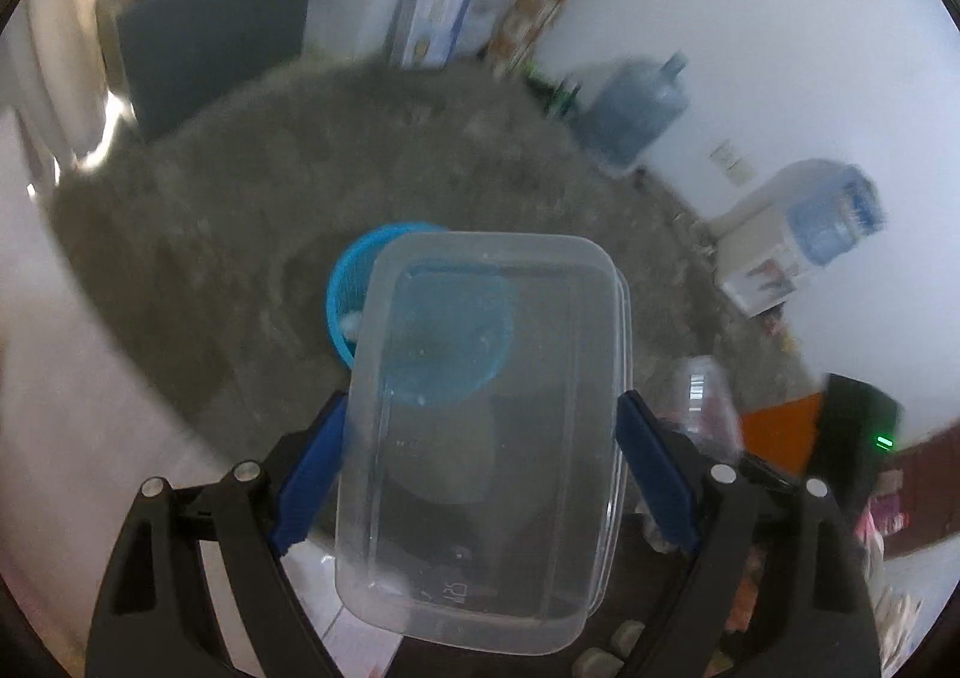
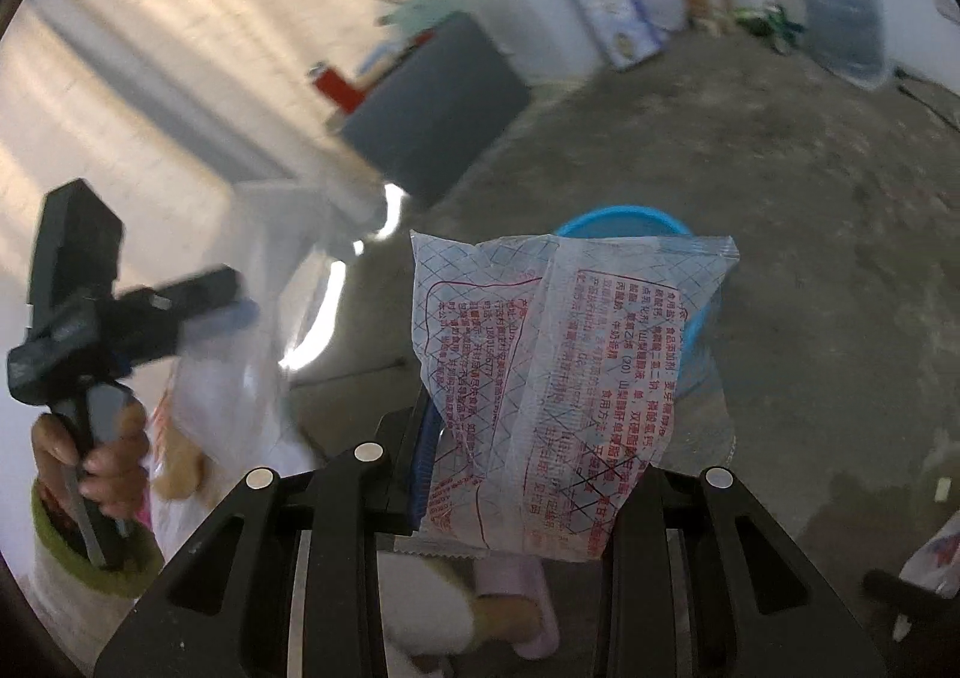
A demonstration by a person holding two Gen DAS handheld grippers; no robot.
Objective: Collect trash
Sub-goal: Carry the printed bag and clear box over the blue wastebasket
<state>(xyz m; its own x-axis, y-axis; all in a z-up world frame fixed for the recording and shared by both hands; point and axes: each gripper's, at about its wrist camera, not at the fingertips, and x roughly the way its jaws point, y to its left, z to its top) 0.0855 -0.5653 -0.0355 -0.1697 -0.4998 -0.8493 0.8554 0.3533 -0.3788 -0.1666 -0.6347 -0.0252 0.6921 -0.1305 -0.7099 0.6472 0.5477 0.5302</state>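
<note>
The left gripper (image 1: 480, 468) is spread wide, clamped on a clear plastic container (image 1: 486, 438). The right gripper (image 2: 534, 474), nearly closed, pinches a printed wrapper (image 2: 558, 384); a blue basket (image 2: 624, 225) lies just beyond both.

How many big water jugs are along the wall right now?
2. In the left wrist view, one blue water jug stands on the floor by the wall, and another jug sits on a white dispenser further right. Others may be out of view.
</note>
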